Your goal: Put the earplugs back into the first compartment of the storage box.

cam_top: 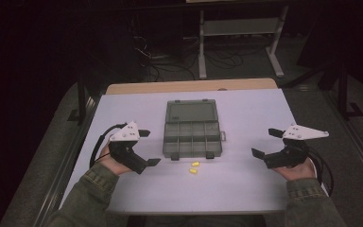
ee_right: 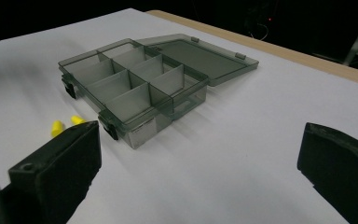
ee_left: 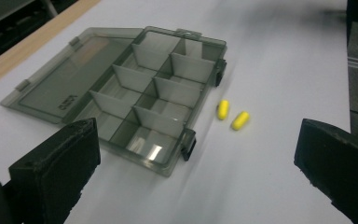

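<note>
Left claw held above the near left part of the table, jaws spread wide with nothing between them; right claw likewise above the near right part, jaws gaping and empty, both aimed inward at the middle. White table beneath, pale wooden edge at its far side. Grey translucent compartment box flat at the table's centre, between the two claws and well apart from each, lid swung fully back and lying flat on the far side, dividers splitting the tray into small cells, two dark latches on the near wall. Cells bare as far as visible in the left gripper view and the right gripper view. Two small yellow capsules on the table just in front of the box's near wall, close beside each other but apart, outside the tray, nearer the left claw than the right; seen again at and.
</note>
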A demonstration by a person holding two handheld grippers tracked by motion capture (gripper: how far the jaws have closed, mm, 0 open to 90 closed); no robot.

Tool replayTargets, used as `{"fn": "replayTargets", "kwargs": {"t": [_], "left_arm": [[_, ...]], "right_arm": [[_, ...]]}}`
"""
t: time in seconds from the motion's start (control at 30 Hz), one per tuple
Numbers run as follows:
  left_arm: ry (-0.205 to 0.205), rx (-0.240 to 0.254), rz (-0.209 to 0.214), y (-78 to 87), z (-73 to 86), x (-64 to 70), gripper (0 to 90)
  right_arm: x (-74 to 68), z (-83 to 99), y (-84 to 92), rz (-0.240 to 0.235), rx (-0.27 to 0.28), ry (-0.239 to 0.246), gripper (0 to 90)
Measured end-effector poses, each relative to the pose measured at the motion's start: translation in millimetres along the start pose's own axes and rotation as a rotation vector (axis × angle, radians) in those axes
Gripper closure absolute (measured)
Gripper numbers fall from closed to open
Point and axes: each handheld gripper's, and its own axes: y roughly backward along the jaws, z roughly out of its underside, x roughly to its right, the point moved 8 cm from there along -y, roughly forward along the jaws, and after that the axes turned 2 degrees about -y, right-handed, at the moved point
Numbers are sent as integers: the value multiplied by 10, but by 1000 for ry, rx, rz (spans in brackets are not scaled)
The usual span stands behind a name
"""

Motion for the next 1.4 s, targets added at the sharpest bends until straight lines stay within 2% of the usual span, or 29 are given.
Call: {"fn": "replayTargets", "kwargs": {"t": [0.53,0.97,1.03,1.07,1.4], "left_arm": [[-50,-55,93,-364,-69,166,2],[-92,-93,149,-639,-108,306,2],[-102,-104,159,-689,-104,331,2],[-120,-123,167,-734,-86,354,2],[-157,-169,214,-946,-48,466,3]], "right_arm": [[-8,11,-12,-7,-12,0,0],[-14,19,-19,-11,-18,2,0],[-17,17,-18,-14,-17,1,0],[-18,16,-19,-17,-16,0,0],[-18,23,-34,-19,-23,3,0]]}}
